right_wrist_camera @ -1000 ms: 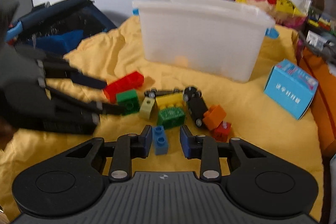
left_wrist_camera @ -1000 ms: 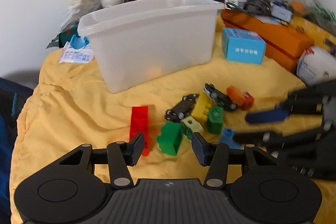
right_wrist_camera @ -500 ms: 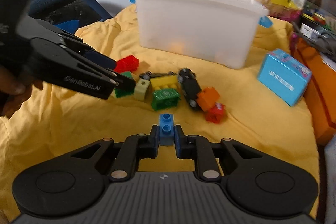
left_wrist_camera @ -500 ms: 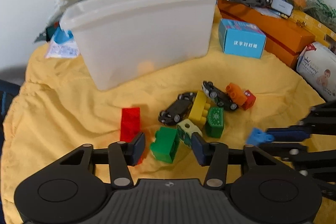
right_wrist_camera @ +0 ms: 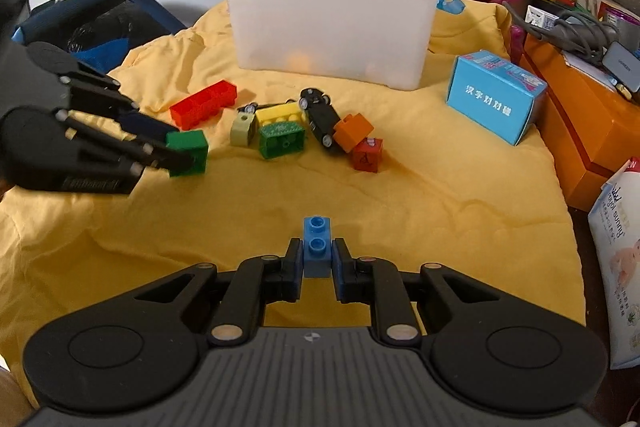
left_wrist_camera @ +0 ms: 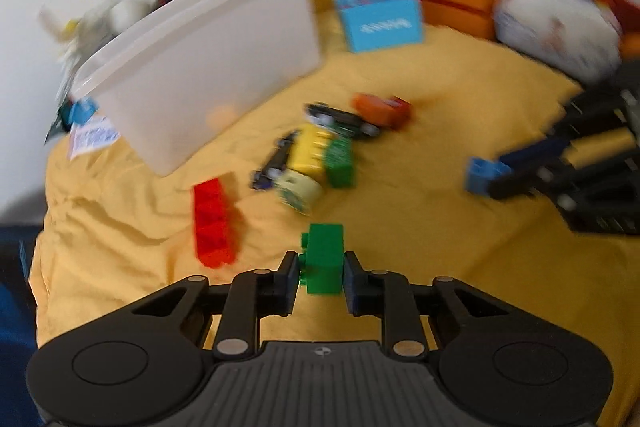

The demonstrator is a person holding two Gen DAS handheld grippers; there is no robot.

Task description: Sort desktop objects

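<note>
My left gripper (left_wrist_camera: 322,269) has a green brick (left_wrist_camera: 322,257) between its pads; the jaws are closing and press its sides. From the right wrist view, that green brick (right_wrist_camera: 187,151) hangs at the left gripper's tips (right_wrist_camera: 176,147), left of the toy pile. My right gripper (right_wrist_camera: 317,261) is shut on a small blue brick (right_wrist_camera: 317,241), held just over the yellow cloth (right_wrist_camera: 420,211). On the cloth lie a long red brick (right_wrist_camera: 203,104), a yellow brick (right_wrist_camera: 278,113), a dark green brick (right_wrist_camera: 281,141), a black toy car (right_wrist_camera: 320,119) and an orange brick (right_wrist_camera: 353,131). The left wrist view is blurred.
A white plastic bin (right_wrist_camera: 332,27) stands behind the pile with something orange inside. At the right are a blue carton (right_wrist_camera: 496,107) and an orange box (right_wrist_camera: 580,131). A dark bag (right_wrist_camera: 92,23) lies at the far left. Bags and clutter fill the back.
The left jaws have narrowed onto the green brick and drawn it out of the pile, the left view tilting as they did. The right gripper shut on the blue brick and pulled back.
</note>
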